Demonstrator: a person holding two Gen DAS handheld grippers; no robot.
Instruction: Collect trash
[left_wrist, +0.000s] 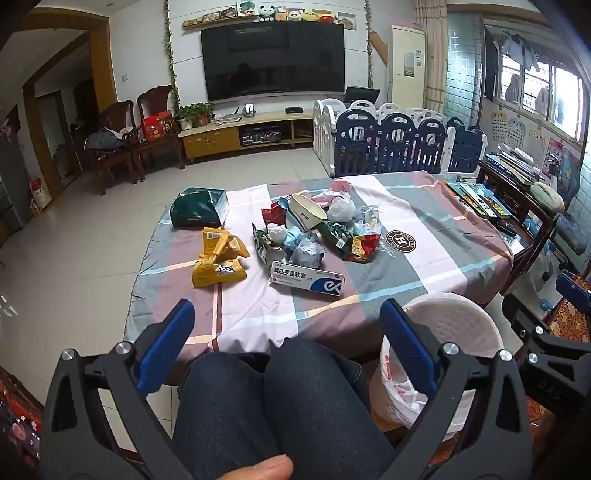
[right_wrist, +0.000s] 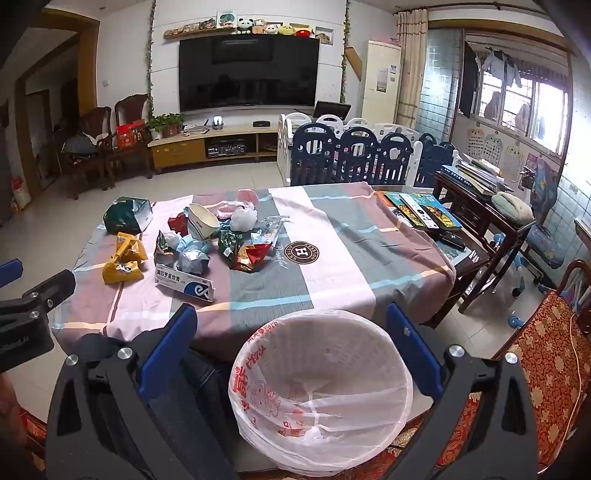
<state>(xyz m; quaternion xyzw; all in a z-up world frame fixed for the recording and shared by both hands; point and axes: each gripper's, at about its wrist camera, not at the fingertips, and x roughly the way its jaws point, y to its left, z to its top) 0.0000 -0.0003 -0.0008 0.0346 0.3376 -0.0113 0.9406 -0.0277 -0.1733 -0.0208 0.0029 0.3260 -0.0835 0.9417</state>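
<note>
Two grippers with blue-padded black jaws frame the lower edge of each view, both held above a seated person's dark-trousered knees (left_wrist: 266, 398).

The counter (left_wrist: 424, 236), draped in a cloth of pink, grey and white blocks, fills the middle of both frames. A round brown emblem (right_wrist: 302, 252) is printed on the cloth right of center.

A white mesh bin (right_wrist: 321, 387) lined with a thin plastic bag printed in red sits at lower center of the right wrist view, just below the counter's near edge. In the left wrist view it appears at lower right.

The trash lies in a loose heap at center-left of the counter. A dark green foil bag (left_wrist: 197, 211) sits apart at upper left. Crumpled yellow wrappers (left_wrist: 219, 258) lie below it. A tilted cream bowl (left_wrist: 308, 212) rests atop the heap, among red and green snack packets (left_wrist: 354, 243) and balled tissues (left_wrist: 306, 253). Nearest the viewer lies a white and blue ointment box (left_wrist: 306, 282) with Chinese lettering.

The left gripper (left_wrist: 288, 321) has its jaws spread wide, holding nothing. The right gripper (right_wrist: 291, 325) is likewise spread and empty, with the bin seen between its jaws.
</note>
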